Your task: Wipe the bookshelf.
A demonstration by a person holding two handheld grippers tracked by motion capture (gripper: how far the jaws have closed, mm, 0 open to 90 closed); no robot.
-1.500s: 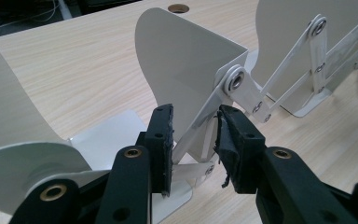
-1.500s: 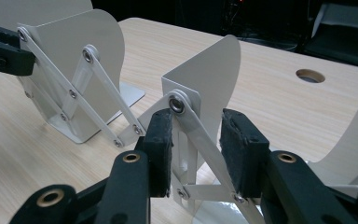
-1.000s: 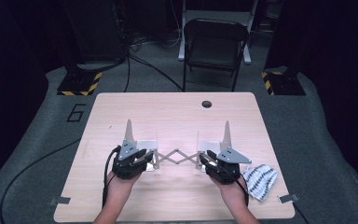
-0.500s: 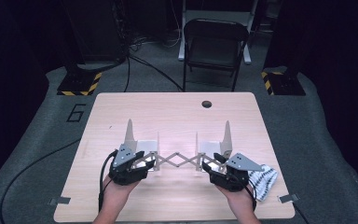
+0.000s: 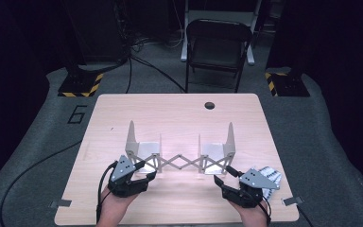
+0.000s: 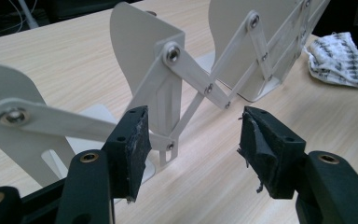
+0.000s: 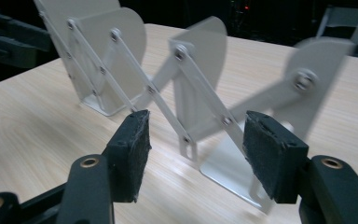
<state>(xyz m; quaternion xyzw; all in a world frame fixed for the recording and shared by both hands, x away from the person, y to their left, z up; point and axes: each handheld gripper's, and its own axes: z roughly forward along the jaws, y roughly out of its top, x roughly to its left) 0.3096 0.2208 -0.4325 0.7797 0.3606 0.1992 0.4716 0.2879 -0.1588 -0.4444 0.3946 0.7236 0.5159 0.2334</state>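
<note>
With jaws apart, untouched rack (image 5: 179, 156)

Table (image 5: 123, 109): light wood top with a dark round hole (image 5: 210, 105) near the far edge.
Cloth (image 5: 270, 178): black-and-white patterned, crumpled near the front right corner.
Chair (image 5: 215, 45): dark folding type beyond the table.
Floor marking (image 5: 78, 114): apparently a "6".

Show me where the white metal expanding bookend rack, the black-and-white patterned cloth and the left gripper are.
white metal expanding bookend rack (image 5: 179, 163): high view, on its scissor linkage.
black-and-white patterned cloth (image 6: 342, 56): left gripper view, middle of the crumpled fabric.
left gripper (image 5: 146, 170): high view, between its open fingertips.
</note>
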